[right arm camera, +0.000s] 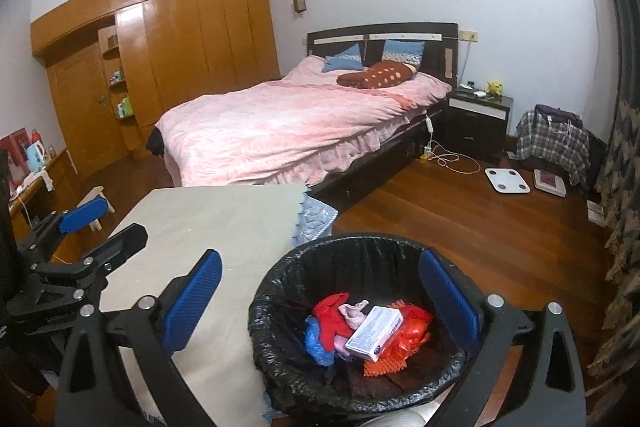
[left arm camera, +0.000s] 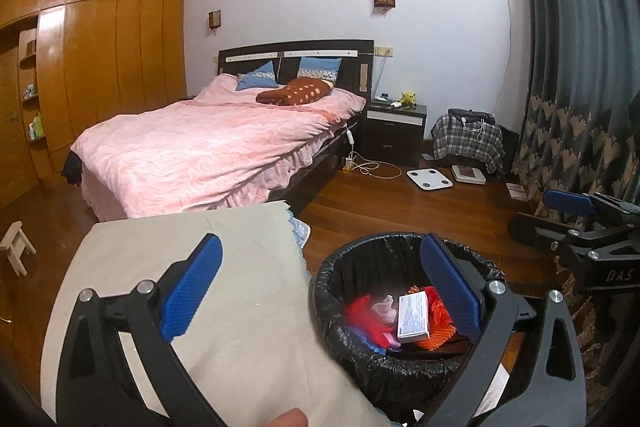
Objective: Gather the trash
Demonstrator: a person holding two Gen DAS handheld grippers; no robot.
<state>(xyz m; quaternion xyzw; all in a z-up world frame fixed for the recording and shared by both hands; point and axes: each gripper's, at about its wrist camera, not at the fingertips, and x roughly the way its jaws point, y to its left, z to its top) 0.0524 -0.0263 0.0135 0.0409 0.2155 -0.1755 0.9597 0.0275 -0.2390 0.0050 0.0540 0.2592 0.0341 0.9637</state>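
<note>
A round bin with a black liner (left arm camera: pixel 340 267) (right arm camera: pixel 280 275) stands on the wood floor beside a cloth-covered table. Inside lie a white carton (left arm camera: pixel 414 317) (right arm camera: pixel 374 333), red and orange wrappers (right arm camera: pixel 412 331), a pink scrap (right arm camera: pixel 354 311) and a blue piece (right arm camera: pixel 316 341). My left gripper (left arm camera: pixel 320 291) is open and empty, above the table edge and the bin. My right gripper (right arm camera: pixel 320 301) is open and empty, over the bin's rim. Each gripper shows at the edge of the other's view: the right one (left arm camera: pixel 576 223), the left one (right arm camera: pixel 88 231).
The table with a beige cloth (left arm camera: pixel 160 267) (right arm camera: pixel 224 223) lies left of the bin. Beyond are a bed with a pink cover (left arm camera: pixel 208 147), a dark nightstand (left arm camera: pixel 396 127), two floor scales (left arm camera: pixel 430 177), a plaid-covered pile (left arm camera: pixel 468 141), curtains (left arm camera: pixel 580 87) and a small wooden stool (left arm camera: pixel 16 247).
</note>
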